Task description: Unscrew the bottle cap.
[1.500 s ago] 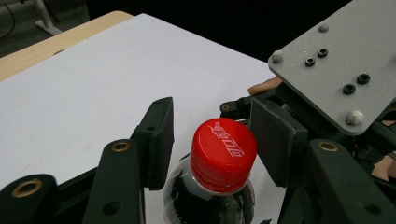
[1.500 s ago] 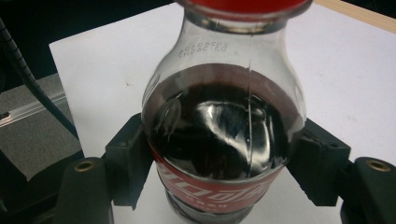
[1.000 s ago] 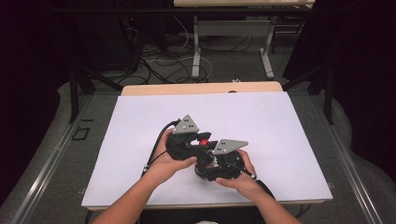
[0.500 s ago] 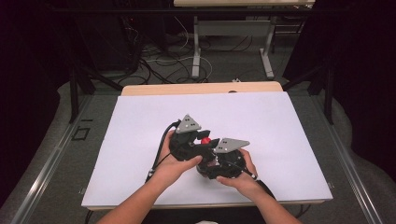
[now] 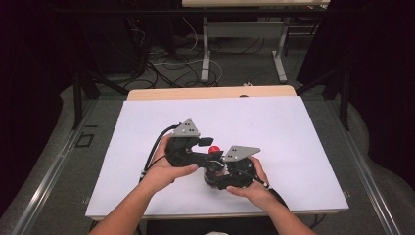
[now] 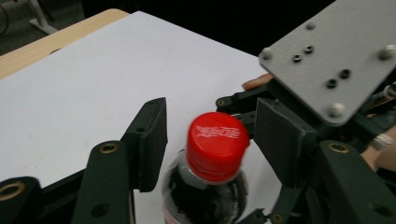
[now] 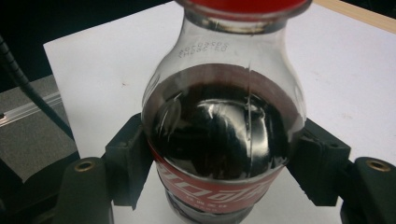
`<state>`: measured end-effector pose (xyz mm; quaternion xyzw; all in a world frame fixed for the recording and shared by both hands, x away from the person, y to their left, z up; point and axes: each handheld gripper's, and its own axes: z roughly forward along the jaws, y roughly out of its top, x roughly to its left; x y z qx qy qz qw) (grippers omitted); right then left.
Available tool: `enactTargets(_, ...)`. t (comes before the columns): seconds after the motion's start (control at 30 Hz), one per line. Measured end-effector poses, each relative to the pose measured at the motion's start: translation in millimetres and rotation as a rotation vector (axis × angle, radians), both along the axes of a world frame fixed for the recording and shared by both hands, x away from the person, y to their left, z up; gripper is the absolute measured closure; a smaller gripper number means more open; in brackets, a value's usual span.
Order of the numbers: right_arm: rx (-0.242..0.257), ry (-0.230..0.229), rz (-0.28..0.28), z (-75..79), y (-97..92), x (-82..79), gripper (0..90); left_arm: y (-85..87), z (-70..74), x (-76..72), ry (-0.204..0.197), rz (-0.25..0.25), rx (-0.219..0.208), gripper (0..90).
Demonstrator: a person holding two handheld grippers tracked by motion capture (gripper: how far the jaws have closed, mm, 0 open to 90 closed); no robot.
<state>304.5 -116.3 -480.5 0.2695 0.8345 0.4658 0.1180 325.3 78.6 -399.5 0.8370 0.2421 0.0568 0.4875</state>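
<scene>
A small cola bottle (image 7: 224, 135) with a red cap (image 6: 217, 144) stands upright on the white table sheet (image 5: 274, 127). My right gripper (image 7: 224, 172) is shut on the bottle's body at the label, one pad pressing on each side. My left gripper (image 6: 212, 140) reaches around the cap from the left. Its jaws have just been opening, and now a gap shows between each pad and the cap. In the high view the two grippers meet at the front middle of the table, with the cap (image 5: 214, 149) between the left gripper (image 5: 208, 145) and the right gripper (image 5: 215, 172).
The white sheet covers most of a wooden table whose far edge (image 5: 210, 92) shows bare. The right gripper's grey plate (image 6: 327, 56) sits close behind the cap. Cables and table legs (image 5: 205, 49) lie on the floor beyond the table.
The left gripper's jaws have parted from the red cap, and that gripper has shifted slightly left. The right gripper and the bottle have stayed put.
</scene>
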Motion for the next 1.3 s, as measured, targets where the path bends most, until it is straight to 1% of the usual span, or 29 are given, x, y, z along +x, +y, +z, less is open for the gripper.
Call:
enactTargets(0.03, 0.002, 0.001, 0.002, 0.0, 0.5, -0.6, 29.6, 0.5, -1.3, 1.2, 0.007, -0.009, -0.007, 45.4)
enactTargets(0.07, -0.009, 0.011, 0.009, 0.6, 0.5, -1.0, 29.6, 0.8, -2.2, 2.2, 0.009, -0.018, -0.010, 45.6)
enactTargets(0.1, -0.002, -0.002, 0.006, -0.1, 1.3, -1.1, 29.6, 0.5, -3.4, 2.7, 0.013, -0.026, -0.018, 45.6)
enactTargets(0.2, -0.001, -0.009, 0.010, -0.5, 1.5, -0.6, 29.6, -0.7, -5.5, 3.9, 0.012, -0.039, -0.020, 47.3)
enactTargets(0.23, -0.003, -0.013, 0.014, -0.7, 1.4, 0.0, 29.7, -2.3, -6.8, 3.6, 0.012, -0.028, -0.028, 48.5)
enactTargets(0.3, -0.006, -0.010, 0.011, -1.0, 1.3, -0.3, 29.7, -3.4, -6.3, 4.2, 0.015, -0.046, -0.014, 51.3)
enactTargets(0.37, -0.006, 0.003, 0.008, -1.2, 1.7, -0.9, 29.7, -6.3, -7.2, 4.1, 0.001, -0.045, -0.014, 54.5)
enactTargets(0.4, -0.006, 0.001, 0.012, -1.3, 2.0, -0.8, 29.7, -7.5, -7.1, 3.5, 0.007, -0.045, -0.010, 55.1)
enactTargets(0.43, -0.004, 0.003, 0.014, -1.4, 2.2, -1.0, 29.7, -8.6, -7.2, 3.5, 0.003, -0.050, -0.005, 56.1)
enactTargets(0.5, -0.003, -0.001, 0.012, -1.5, 2.8, -1.3, 29.7, -11.5, -7.9, 3.5, 0.000, -0.047, -0.012, 58.3)
enactTargets(0.53, -0.002, -0.002, 0.012, -1.6, 2.9, -1.2, 29.7, -12.9, -8.3, 3.4, -0.004, -0.041, -0.014, 60.1)
enactTargets(0.57, -0.007, 0.007, 0.018, -1.2, 2.3, -1.1, 29.7, -13.7, -7.7, 2.3, -0.003, -0.032, -0.004, 60.7)
enactTargets(0.6, -0.003, 0.005, 0.005, -1.7, 2.1, -1.0, 29.7, -15.0, -8.0, 2.2, -0.016, -0.025, -0.002, 60.9)
enactTargets(0.63, -0.009, 0.009, 0.007, -1.4, 1.3, -0.6, 29.7, -16.3, -7.9, 1.6, -0.020, -0.013, -0.004, 61.1)
enactTargets(0.67, -0.001, 0.002, -0.001, -2.0, 1.3, -0.2, 29.7, -17.2, -7.9, 0.8, -0.023, -0.001, -0.005, 61.2)
enactTargets(0.7, 0.000, 0.002, -0.006, -1.9, 0.9, -0.1, 29.7, -18.3, -7.9, -0.2, -0.024, 0.017, -0.004, 61.3)
enactTargets(0.73, -0.002, 0.003, -0.014, -1.7, 0.6, 0.0, 29.7, -20.0, -8.6, -0.9, -0.032, 0.044, -0.015, 61.3)
enactTargets(0.77, -0.001, 0.004, -0.019, -1.5, 0.6, 0.2, 29.7, -20.9, -8.0, -1.9, -0.030, 0.059, -0.011, 61.3)
enactTargets(0.83, -0.008, -0.007, -0.034, -1.3, 0.2, 0.6, 29.8, -23.9, -8.3, -3.0, -0.047, 0.093, -0.008, 61.4)
enactTargets(0.9, -0.011, -0.002, -0.046, -1.4, -0.3, 0.7, 29.7, -26.7, -8.2, -4.8, -0.046, 0.118, -0.007, 61.4)
enactTargets(0.97, -0.004, -0.004, -0.052, -1.8, -0.5, 1.1, 29.7, -27.9, -7.0, -5.2, -0.039, 0.130, 0.004, 61.4)
enactTargets(1.07, -0.007, -0.009, -0.063, -1.6, -0.8, 1.1, 29.7, -30.0, -6.5, -5.5, -0.041, 0.156, -0.003, 61.4)
enactTargets(1.1, -0.009, -0.009, -0.066, -1.7, -0.8, 1.1, 29.7, -29.8, -5.4, -5.6, -0.034, 0.159, -0.003, 61.5)
enactTargets(1.13, -0.011, -0.008, -0.070, -2.0, -0.7, 1.2, 29.7, -30.3, -4.8, -6.1, -0.040, 0.170, -0.009, 61.5)
enactTargets(1.17, -0.022, -0.006, -0.063, -2.3, -1.1, 1.7, 29.8, -30.2, -4.0, -6.2, -0.052, 0.171, -0.012, 61.5)
enactTargets(1.2, -0.022, -0.012, -0.071, -3.3, -0.8, 2.1, 29.7, -30.6, -2.9, -7.1, -0.052, 0.173, -0.011, 61.5)
enactTargets(1.23, -0.018, 0.000, -0.076, -3.3, -0.6, 1.7, 29.7, -30.6, -2.0, -7.4, -0.052, 0.170, -0.011, 61.5)
enactTargets(1.27, -0.031, 0.010, -0.059, -3.1, -1.9, 2.7, 29.7, -29.7, -0.6, -8.0, -0.041, 0.171, -0.004, 61.5)
enactTargets(1.3, -0.011, -0.005, -0.072, -4.3, -1.3, 3.2, 29.7, -29.0, 0.1, -7.7, -0.048, 0.172, -0.001, 61.5)
